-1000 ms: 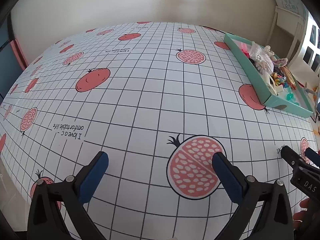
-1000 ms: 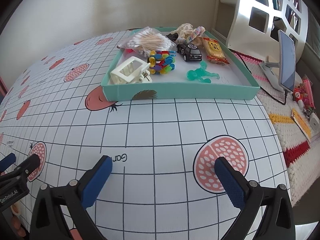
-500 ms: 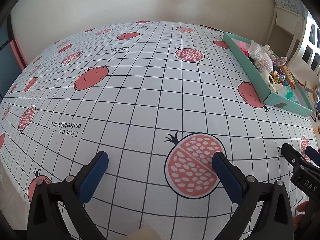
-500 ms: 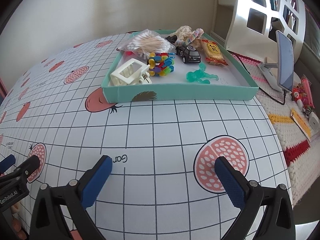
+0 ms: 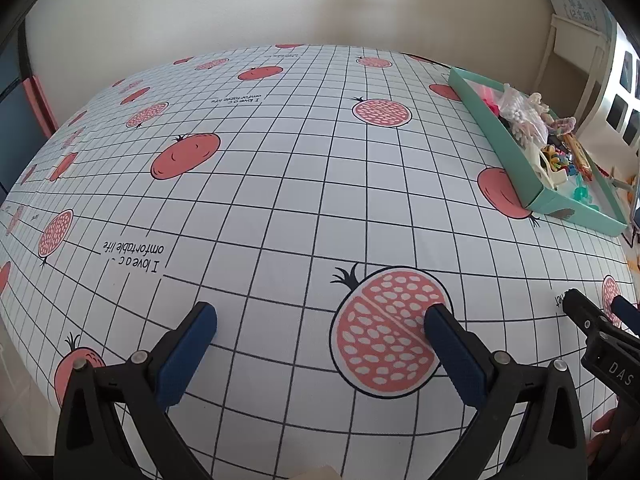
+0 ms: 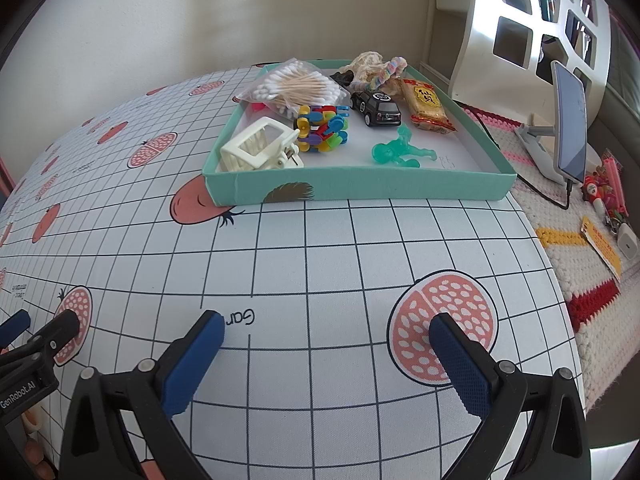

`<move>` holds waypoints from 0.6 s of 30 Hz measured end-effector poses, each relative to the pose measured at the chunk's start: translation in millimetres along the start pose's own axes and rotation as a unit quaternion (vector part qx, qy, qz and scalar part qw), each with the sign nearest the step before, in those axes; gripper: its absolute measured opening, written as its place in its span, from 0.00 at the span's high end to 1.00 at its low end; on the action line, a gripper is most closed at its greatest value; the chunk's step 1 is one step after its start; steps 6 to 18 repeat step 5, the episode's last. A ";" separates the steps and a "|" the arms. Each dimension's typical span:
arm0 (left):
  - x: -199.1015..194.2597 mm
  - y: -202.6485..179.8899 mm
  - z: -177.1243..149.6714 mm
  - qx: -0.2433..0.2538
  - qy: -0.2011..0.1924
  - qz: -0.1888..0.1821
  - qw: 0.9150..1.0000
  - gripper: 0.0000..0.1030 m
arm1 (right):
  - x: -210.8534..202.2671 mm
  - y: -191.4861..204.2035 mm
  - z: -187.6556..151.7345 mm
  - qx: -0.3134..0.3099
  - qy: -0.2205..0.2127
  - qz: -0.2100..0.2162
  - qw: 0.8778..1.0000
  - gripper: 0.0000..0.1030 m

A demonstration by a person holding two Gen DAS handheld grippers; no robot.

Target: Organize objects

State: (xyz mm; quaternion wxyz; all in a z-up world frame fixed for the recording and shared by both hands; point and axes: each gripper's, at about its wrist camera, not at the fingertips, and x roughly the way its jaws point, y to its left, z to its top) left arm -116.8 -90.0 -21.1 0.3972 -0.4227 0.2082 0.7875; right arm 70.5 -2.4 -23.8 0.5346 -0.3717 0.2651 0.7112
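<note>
A shallow teal box (image 6: 360, 190) sits at the far right of the table. It holds a white hair clip (image 6: 260, 148), a bag of cotton swabs (image 6: 298, 88), a coloured plastic block cluster (image 6: 322, 128), a black toy car (image 6: 376, 108), a green toy figure (image 6: 400, 150), a snack packet (image 6: 426, 106) and a pastel braided band (image 6: 390, 70). My right gripper (image 6: 326, 334) hangs open over the tablecloth, well short of the box. My left gripper (image 5: 320, 318) is open too, over a pomegranate print, with the teal box (image 5: 500, 144) far to its right. Neither holds anything.
The table (image 5: 280, 160) wears a white grid cloth with red fruit prints. Right of it lie a crocheted mat (image 6: 560, 240), a phone on a stand (image 6: 568, 120) with a cable, small trinkets (image 6: 604, 196) and a white cut-out shelf (image 6: 532, 12).
Both grippers stay open with the same spread. The views have shifted slightly, and the teal box sits marginally nearer in the right wrist view.
</note>
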 end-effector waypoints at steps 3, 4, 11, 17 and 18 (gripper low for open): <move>-0.2 0.0 -0.4 0.000 0.000 0.000 1.000 0.00 | 0.2 -0.5 0.2 -0.001 0.000 0.000 1.000 0.00; -0.2 0.1 -0.4 0.000 0.000 0.000 1.000 0.00 | 0.2 -0.6 0.2 -0.001 0.000 0.000 1.000 0.00; -0.2 0.2 -0.4 0.000 0.000 0.000 1.000 0.00 | 0.3 -0.7 0.3 -0.001 0.000 0.001 1.000 0.00; -0.2 0.2 -0.4 0.000 0.000 0.000 1.000 0.00 | 0.3 -0.7 0.3 -0.001 0.000 0.001 1.000 0.00; -0.2 0.2 -0.4 0.000 0.000 0.000 1.000 0.00 | 0.3 -0.7 0.3 -0.001 0.000 0.001 1.000 0.00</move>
